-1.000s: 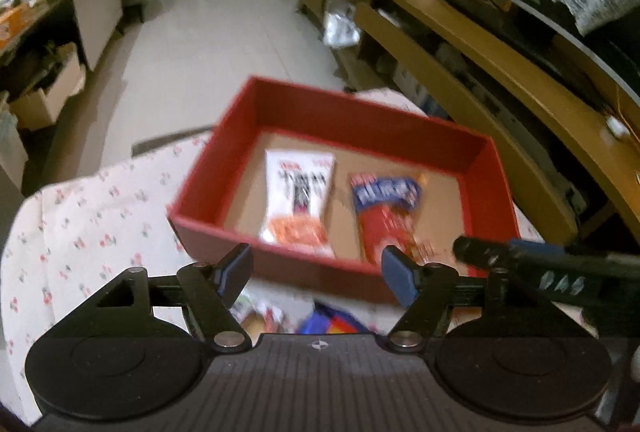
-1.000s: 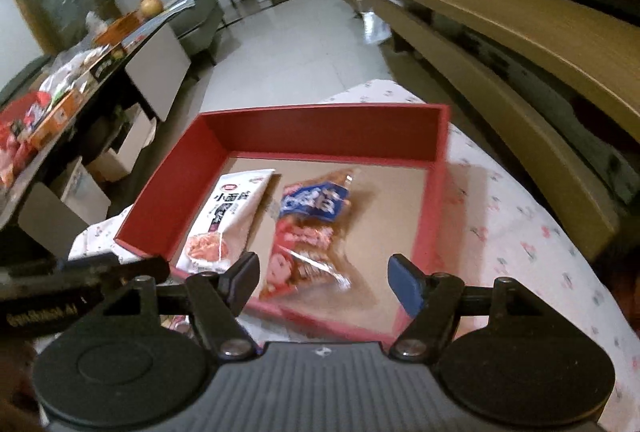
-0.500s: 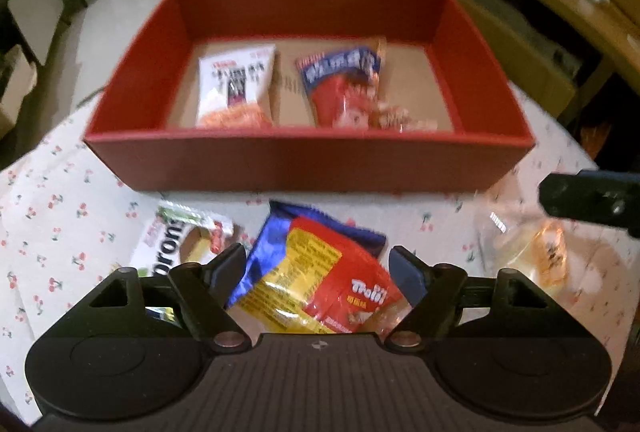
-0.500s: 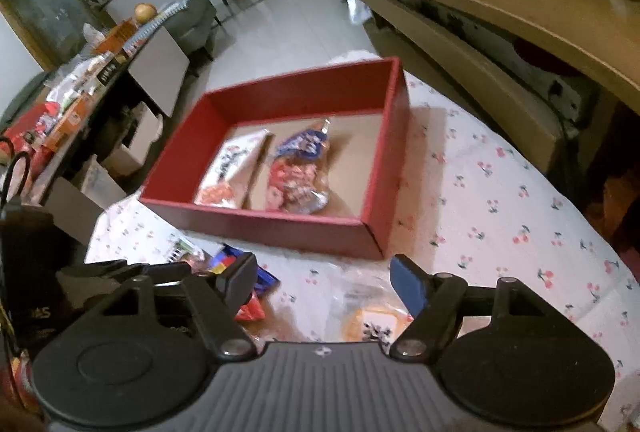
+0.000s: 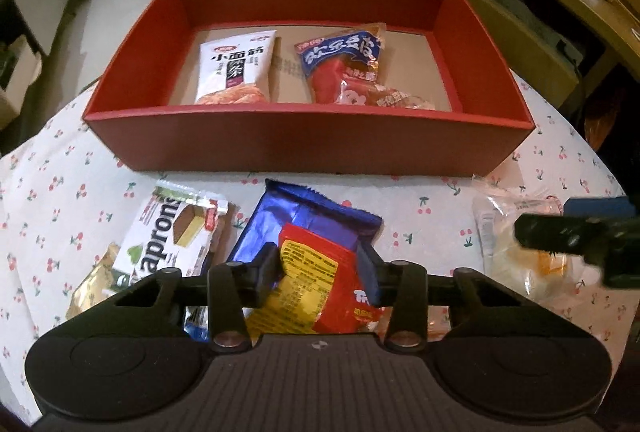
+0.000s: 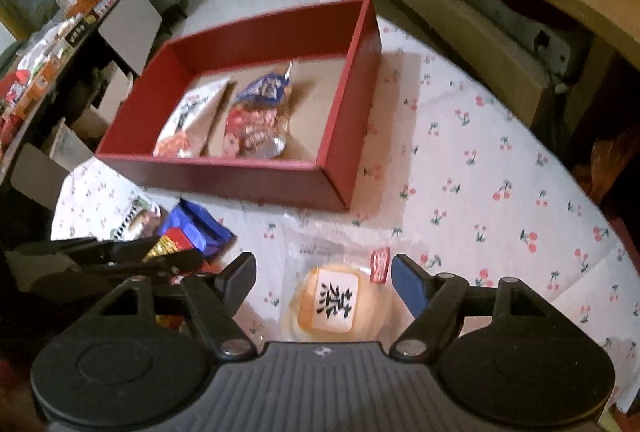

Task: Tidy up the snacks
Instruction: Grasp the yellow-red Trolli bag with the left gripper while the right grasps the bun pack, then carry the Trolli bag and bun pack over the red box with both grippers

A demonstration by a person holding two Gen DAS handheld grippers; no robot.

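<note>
The blue, red and yellow snack packet lies on the cherry-print cloth of the counter, just in front of the red box, and the left claw is pinched on it, one finger against each side of the wrapper. Just left of it, a white wafer packet rests on the cloth, touching or slightly tucked under the blue wrapper's edge, with a gold wrapper beside its near corner.

Inside the box, a white packet with dark lettering lies flat on the left half of the brown floor, and a blue and red bread bag lies just beside it toward the middle; the right part of the floor shows bare cardboard.

On the cloth to the right, a clear bag holding a round bun with an orange label lies between the spread fingers of the right claw, which hovers over it without visibly touching it.
</note>
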